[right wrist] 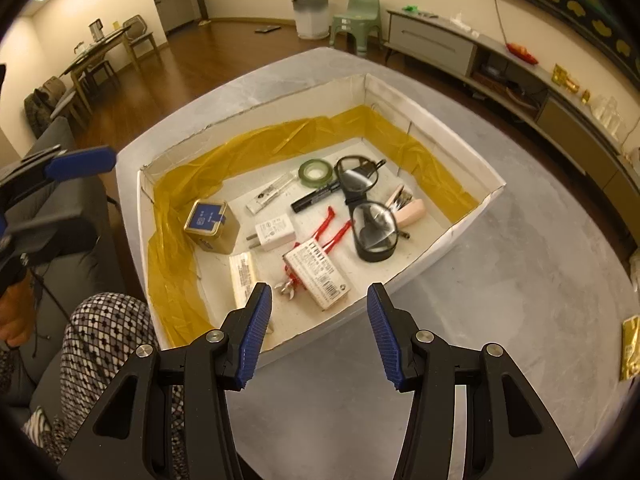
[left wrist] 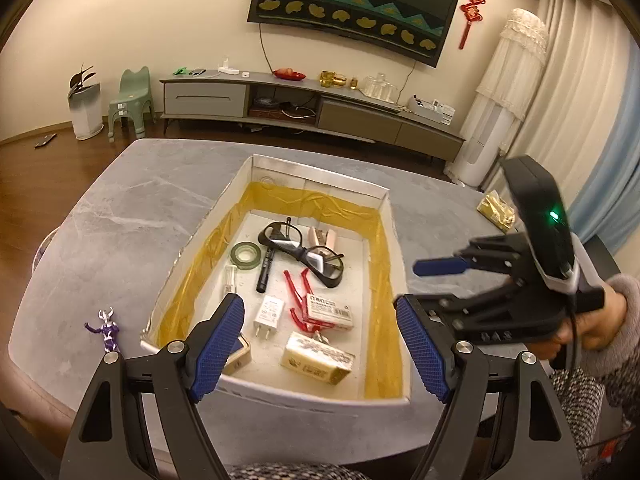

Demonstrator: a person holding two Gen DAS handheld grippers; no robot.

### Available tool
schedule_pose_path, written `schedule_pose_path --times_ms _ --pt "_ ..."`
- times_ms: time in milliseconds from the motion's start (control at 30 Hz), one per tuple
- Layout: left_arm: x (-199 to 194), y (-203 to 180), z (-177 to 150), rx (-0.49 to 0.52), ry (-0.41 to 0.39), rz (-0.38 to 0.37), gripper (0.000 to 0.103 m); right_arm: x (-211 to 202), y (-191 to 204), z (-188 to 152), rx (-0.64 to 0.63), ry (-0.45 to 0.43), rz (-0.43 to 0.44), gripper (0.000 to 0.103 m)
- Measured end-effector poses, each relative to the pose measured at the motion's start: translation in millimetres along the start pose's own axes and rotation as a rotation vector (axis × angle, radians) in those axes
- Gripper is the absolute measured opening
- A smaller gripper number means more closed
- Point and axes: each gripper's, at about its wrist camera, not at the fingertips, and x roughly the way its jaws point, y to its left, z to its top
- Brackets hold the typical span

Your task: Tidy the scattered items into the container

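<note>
A white cardboard box [left wrist: 384,208] [right wrist: 472,220] lined with yellow film stands on the grey table. Inside lie black glasses [left wrist: 304,252] [right wrist: 368,216], a green tape roll [left wrist: 246,255] [right wrist: 316,171], a black pen [left wrist: 265,272], a white charger [left wrist: 268,316] [right wrist: 274,232], red cutters [left wrist: 298,296], small cartons and a gold tin [right wrist: 212,226]. My left gripper [left wrist: 320,344] hangs open over the box's near wall. My right gripper [right wrist: 318,328] [left wrist: 416,280] stands open above the box's right edge. A purple toy figure [left wrist: 107,330] stands on the table left of the box. A gold foil packet [left wrist: 496,210] [right wrist: 632,348] lies to the right.
The grey marble table [left wrist: 132,200] [right wrist: 500,300] has bare surface around the box. A person's patterned sleeve [right wrist: 104,344] and hand [left wrist: 596,320] hold the grippers. Behind are a TV cabinet [left wrist: 312,108], a green stool [left wrist: 132,100] and wood floor.
</note>
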Motion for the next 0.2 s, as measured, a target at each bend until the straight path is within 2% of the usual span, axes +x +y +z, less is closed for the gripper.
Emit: schedule_pose_path --times_ms 200 --pt "-2.8 -0.9 -3.6 -0.007 0.000 0.004 0.079 -11.1 16.5 4.8 -0.064 -0.011 -0.010 0.053"
